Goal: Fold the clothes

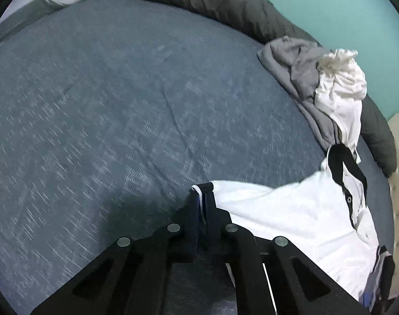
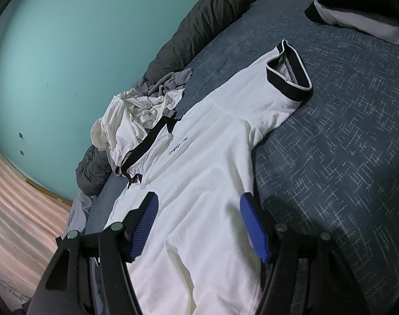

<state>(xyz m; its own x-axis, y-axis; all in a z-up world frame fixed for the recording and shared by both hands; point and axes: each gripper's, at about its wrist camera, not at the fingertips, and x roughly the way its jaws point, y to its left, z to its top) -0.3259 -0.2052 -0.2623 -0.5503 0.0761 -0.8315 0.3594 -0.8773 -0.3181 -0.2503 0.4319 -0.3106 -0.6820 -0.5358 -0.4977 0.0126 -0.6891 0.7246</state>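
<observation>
A white polo shirt (image 1: 291, 210) with a black collar (image 1: 341, 162) lies spread on the blue bed cover (image 1: 120, 105). My left gripper (image 1: 202, 191) is shut on the shirt's black sleeve cuff (image 1: 199, 188), whose white rim shows between the fingertips. In the right wrist view the shirt (image 2: 199, 144) runs away from me, and one black-cuffed sleeve (image 2: 288, 78) stretches out to the right. My right gripper (image 2: 198, 195) hangs open just above the shirt's body, blue pads (image 2: 144, 225) apart with only flat cloth below them. The left gripper does not show in that view.
A crumpled white garment (image 1: 341, 78) and a grey one (image 1: 291, 63) are heaped by the collar. A dark rolled quilt (image 1: 225, 0) lines the bed's far edge under a teal wall (image 2: 55, 52). Floor (image 2: 15, 197) lies beyond the bed. Dark and pale fabric (image 2: 344, 13) sits far right.
</observation>
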